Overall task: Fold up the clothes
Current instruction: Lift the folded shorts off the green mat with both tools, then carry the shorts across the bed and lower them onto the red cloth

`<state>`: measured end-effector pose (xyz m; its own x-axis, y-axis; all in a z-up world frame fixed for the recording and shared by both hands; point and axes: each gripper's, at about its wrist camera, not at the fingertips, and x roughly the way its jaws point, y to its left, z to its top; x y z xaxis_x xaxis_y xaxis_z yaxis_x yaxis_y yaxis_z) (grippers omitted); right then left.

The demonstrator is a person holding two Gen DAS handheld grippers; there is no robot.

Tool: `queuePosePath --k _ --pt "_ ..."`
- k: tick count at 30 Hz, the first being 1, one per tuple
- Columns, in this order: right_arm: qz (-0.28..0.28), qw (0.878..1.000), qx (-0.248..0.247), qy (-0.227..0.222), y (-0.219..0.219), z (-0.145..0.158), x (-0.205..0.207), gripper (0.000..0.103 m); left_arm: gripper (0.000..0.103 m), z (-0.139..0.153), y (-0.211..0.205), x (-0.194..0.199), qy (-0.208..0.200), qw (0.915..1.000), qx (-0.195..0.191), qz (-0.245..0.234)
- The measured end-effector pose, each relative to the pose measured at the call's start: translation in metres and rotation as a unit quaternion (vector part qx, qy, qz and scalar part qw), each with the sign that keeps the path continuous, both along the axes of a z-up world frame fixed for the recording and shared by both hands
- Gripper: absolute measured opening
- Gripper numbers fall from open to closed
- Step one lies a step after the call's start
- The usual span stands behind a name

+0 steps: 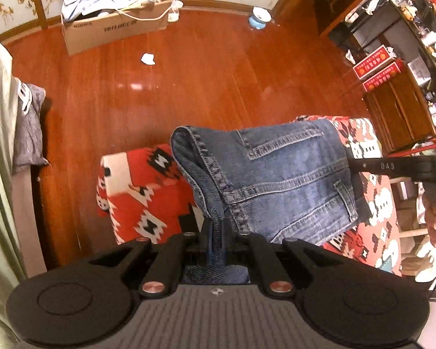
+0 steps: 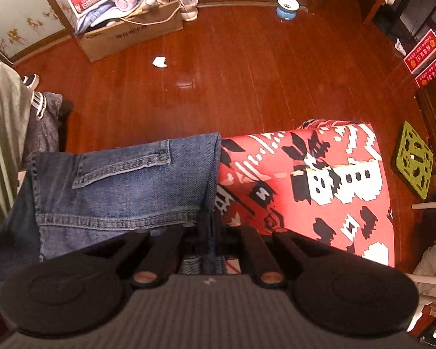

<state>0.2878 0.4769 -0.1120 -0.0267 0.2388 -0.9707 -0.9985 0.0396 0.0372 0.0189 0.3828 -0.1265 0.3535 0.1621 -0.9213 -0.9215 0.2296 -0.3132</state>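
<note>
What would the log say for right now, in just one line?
step: folding | left gripper: shut on jeans | right gripper: shut on jeans | jeans: on red patterned cloth

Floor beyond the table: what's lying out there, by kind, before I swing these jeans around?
Cardboard box: 1
Crumpled white paper: 1
Blue and white bowl: 1
Green perforated mat: 1
Total: 4

Faded blue denim jeans (image 1: 282, 180) with paler stitching lie over a red cloth (image 2: 305, 180) patterned in black and white geometric shapes. Glossy reddish-brown wooden floor (image 1: 189, 87) beyond, a crumpled white scrap of paper (image 1: 147, 58), a lime-green perforated square mat (image 2: 414, 164). Both tools matte black.
</note>
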Motion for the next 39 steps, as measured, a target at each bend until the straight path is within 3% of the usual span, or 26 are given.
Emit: queuePosePath --k 5,15,18,20,25,32,39 --pt "-0.004 1.000 -0.008 0.001 0.000 -0.010 0.012 0.001 0.006 -0.004 -0.005 0.000 -0.005 0.9999 -0.003 -0.009" --pt "-0.031 0.999 -0.014 -0.011 -0.001 -0.045 0.024 0.001 0.006 -0.036 -0.008 -0.008 0.027 0.9985 -0.030 -0.036" --pt "-0.047 0.999 0.001 -0.008 -0.007 -0.046 0.027 0.007 0.007 -0.043 -0.006 -0.016 0.027 0.9981 -0.037 -0.041" --pt "-0.061 0.998 0.014 -0.007 -0.012 -0.045 0.029 0.011 0.013 -0.044 -0.007 -0.022 0.022 0.9977 -0.038 -0.052" --pt "-0.089 0.995 0.047 -0.010 -0.038 -0.017 0.024 0.018 0.016 -0.040 -0.015 -0.035 0.002 0.9940 -0.031 -0.105" --pt "-0.136 0.988 0.076 0.000 -0.116 0.018 -0.023 0.019 0.025 -0.041 -0.029 -0.054 -0.022 0.9791 -0.017 -0.201" --pt "-0.162 0.984 0.045 0.052 -0.189 -0.003 -0.112 0.021 0.032 -0.048 -0.025 -0.062 -0.024 0.9530 0.023 -0.301"
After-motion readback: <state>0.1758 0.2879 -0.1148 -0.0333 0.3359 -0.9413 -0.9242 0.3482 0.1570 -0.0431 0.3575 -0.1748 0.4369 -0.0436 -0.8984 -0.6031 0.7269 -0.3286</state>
